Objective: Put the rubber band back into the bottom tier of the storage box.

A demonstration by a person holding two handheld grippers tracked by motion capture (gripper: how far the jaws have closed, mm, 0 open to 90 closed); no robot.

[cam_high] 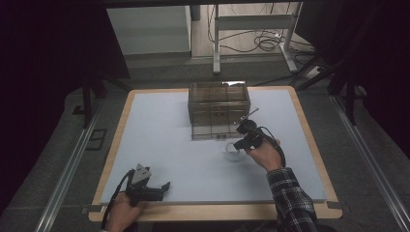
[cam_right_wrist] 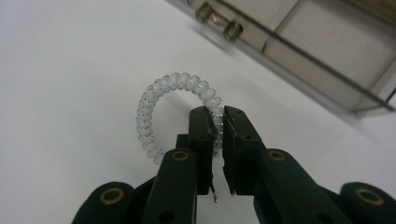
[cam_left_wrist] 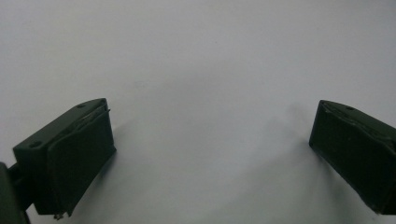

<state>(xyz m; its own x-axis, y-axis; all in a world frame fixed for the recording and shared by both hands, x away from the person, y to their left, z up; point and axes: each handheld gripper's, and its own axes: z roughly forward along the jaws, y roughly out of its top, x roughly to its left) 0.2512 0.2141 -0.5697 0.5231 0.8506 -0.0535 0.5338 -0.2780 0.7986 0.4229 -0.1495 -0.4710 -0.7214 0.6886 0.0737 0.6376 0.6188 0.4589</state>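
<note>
So the right hand-held gripper (cam_right_wrist: 218, 122) has its jaws pinched tight on a clear spiral hair tie (cam_right_wrist: 173, 112), grabbing it at the loop's right side while the rest of the ring sticks out to the upper left of the jaws in the right gripper view; in the high view that same hair tie (cam_high: 233, 153) sits right of centre on the counter (cam_high: 164, 145), just below the front edge of a smoky see-through organizer box (cam_high: 218, 110) with little compartments inside; can't really tell if the loop is touching the counter or a hair above it; the box's corner and two small knob-like bits show up in the upper right of the right gripper view; the left hand-held gripper (cam_high: 157, 190) is way off at the lower left of the high view, near the counter's front edge, well apart from all of that; its jaws are spread wide with nothing but bare pale counter between them.
</note>
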